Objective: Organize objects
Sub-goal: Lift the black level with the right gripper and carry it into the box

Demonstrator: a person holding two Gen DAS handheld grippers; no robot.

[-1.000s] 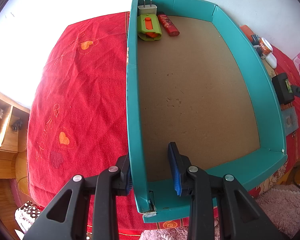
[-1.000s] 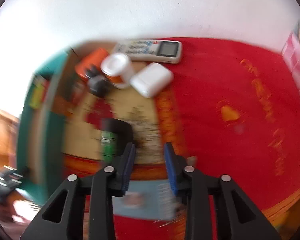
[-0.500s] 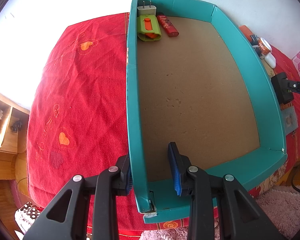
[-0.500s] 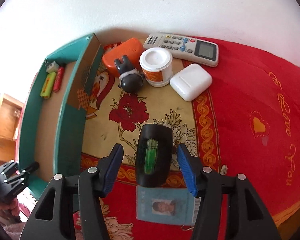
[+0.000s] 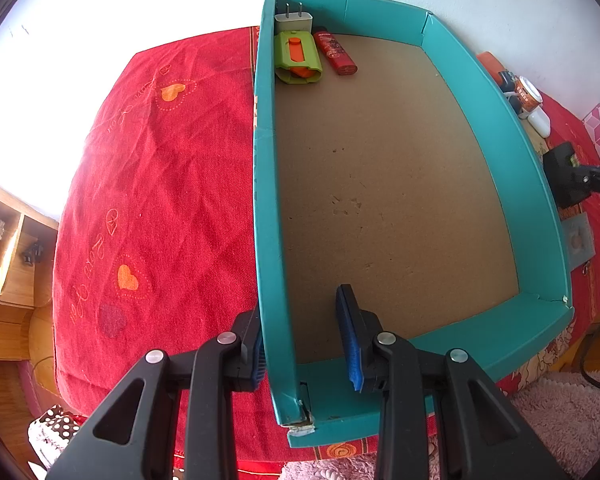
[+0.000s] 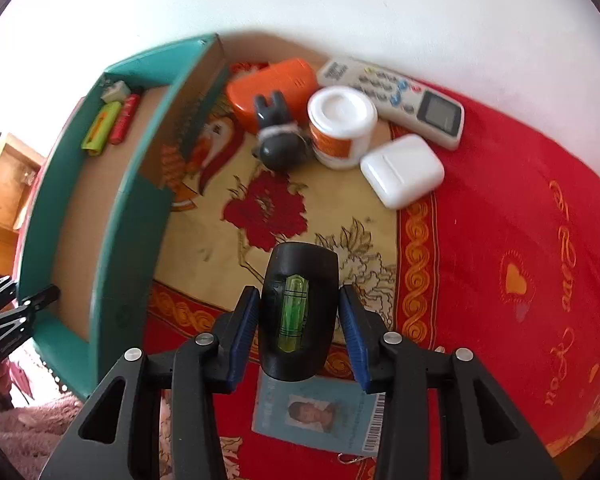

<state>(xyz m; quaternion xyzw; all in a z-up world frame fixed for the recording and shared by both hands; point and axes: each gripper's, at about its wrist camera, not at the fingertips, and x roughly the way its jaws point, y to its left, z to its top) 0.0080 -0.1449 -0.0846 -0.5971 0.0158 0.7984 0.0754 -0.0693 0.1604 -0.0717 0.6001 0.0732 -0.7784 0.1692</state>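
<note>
On the red bedspread (image 5: 160, 184), teal box (image 5: 540, 200) sits with left gripper (image 5: 306, 344) spread wide, straddling its near-left wall, one pad against the outside. Right gripper (image 6: 302, 332) brackets the black level (image 6: 300, 308), pads just beside it, contact unclear. Only the right view shows remote (image 6: 396, 100), white case (image 6: 402, 170), jar (image 6: 340, 126), ID card (image 6: 316, 412).
</note>
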